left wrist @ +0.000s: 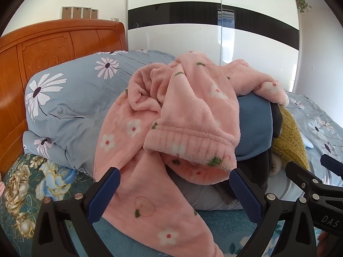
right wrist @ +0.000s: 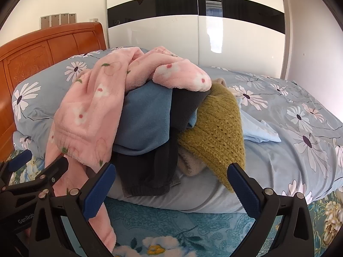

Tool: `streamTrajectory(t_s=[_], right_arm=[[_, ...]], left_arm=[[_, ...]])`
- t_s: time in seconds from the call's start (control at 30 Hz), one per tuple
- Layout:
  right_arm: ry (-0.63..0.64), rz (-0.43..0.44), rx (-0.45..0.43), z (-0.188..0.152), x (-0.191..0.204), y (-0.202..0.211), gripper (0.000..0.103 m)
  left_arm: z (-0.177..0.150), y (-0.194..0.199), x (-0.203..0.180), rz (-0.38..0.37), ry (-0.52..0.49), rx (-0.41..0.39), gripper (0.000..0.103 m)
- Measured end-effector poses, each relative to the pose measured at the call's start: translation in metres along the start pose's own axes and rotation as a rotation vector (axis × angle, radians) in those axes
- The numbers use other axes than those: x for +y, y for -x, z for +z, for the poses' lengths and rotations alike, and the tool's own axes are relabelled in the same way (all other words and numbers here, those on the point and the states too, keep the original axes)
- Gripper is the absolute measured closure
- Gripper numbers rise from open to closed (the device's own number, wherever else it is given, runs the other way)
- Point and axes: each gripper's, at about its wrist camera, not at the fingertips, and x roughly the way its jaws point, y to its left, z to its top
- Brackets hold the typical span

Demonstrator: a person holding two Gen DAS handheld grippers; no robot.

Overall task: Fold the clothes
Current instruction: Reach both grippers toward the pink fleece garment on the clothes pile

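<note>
Left tongs (left wrist: 174, 189): black frames with ribbed blue pads, jaws spread fully apart, gripping nothing; a hanging panel of the pink fleece garment (left wrist: 188, 115) lies between the fingers, and whether the left pad brushes it cannot be told. Right tongs (right wrist: 171, 185): same build, jaws likewise wide apart and empty, framing the lower edge of the clothes heap, apart from the fabric.

Clothes heap, on the bed: uppermost, the pink fleece garment (right wrist: 90, 111), plush and printed with white flowers and small fruit, one ribbed cuff drooping forward. Beneath it, a smooth blue fleece piece (right wrist: 145, 120), bulging and rounded; a dark grey garment (right wrist: 148, 171) hanging in soft folds; a mustard open-knit sweater (right wrist: 216, 128), coarse and triangular in outline; a pale beige piece (right wrist: 190, 165) barely showing under the sweater.

Support: a grey-blue duvet (right wrist: 278, 132) with large daisy print, bunched at the left against the carved orange wooden headboard (left wrist: 42, 49); in front, a teal floral bedsheet (right wrist: 171, 224). Behind, a glossy white wardrobe (right wrist: 193, 38) with a black band.
</note>
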Motion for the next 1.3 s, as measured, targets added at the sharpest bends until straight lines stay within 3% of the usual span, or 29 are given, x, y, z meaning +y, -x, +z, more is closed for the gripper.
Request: streamTrajectory(t_s=[0.33,0.63,0.77,1.3], right_arm=[[0.0,-0.001,-0.004,-0.003,0.003,-0.002,0.0],[0.025,0.022,-0.031,-0.001,0.009,0.004,0.0],[0.02,0.038,-0.036,0.003,0.009,0.004,0.0],[0.031,0.05,-0.056,0.006,0.01,0.005,0.0]], left_arm=[[-0.002,-0.001,0.003,0.013,-0.006,-0.01,0.0],[0.001,-0.006,0.013,-0.023,0.02,-0.012,0.0],[0.004,-0.001,0.016,-0.093,0.011,-0.047,0.0],[0.006,0.003,0.015,-0.087,-0.013,-0.075,0.0]])
